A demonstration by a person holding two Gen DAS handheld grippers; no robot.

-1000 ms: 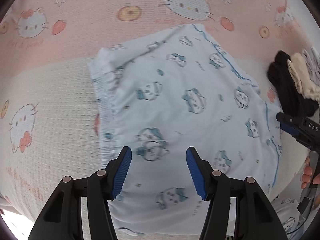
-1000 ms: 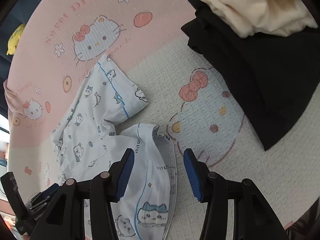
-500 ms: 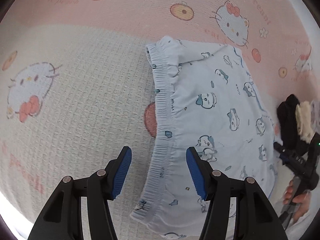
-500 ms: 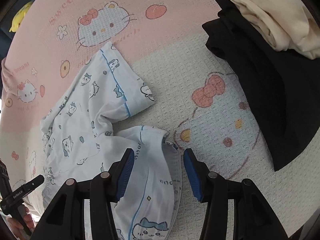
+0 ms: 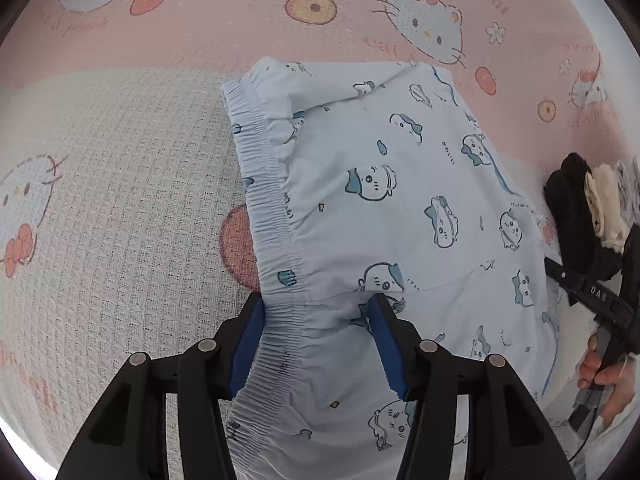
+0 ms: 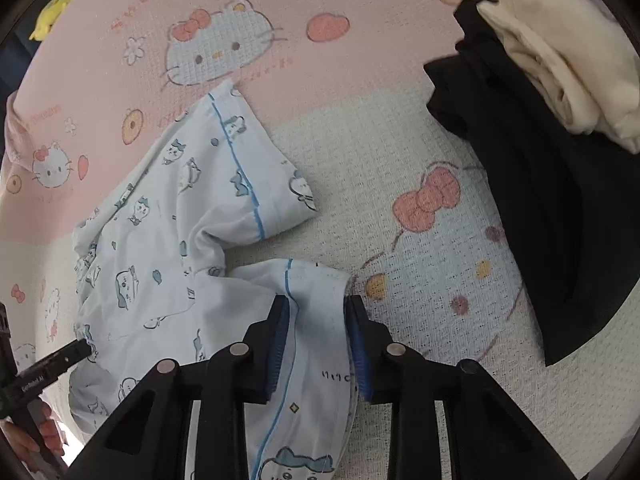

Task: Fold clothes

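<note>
Both grippers have dropped onto the pale blue shorts (image 5: 400,200) since a second ago, when their jaws hung wide above the cloth. Left gripper (image 5: 318,344) now straddles the gathered waistband (image 5: 272,216), its blue pads on either side of the elastic edge and its jaws closing; whether they press the cloth yet cannot be told. Right gripper (image 6: 316,344) is closing too, its pads against a bunched leg hem (image 6: 316,280) with a blue piping line. Outward from these fingers, the shorts lie spread on the pink and cream cat-print blanket (image 6: 420,264), waistband on the left gripper's side and two legs towards the right one. Beyond the leg hem, well apart from the shorts, sits a folded black garment (image 6: 560,216) with a cream one (image 6: 560,56) on top.
</note>
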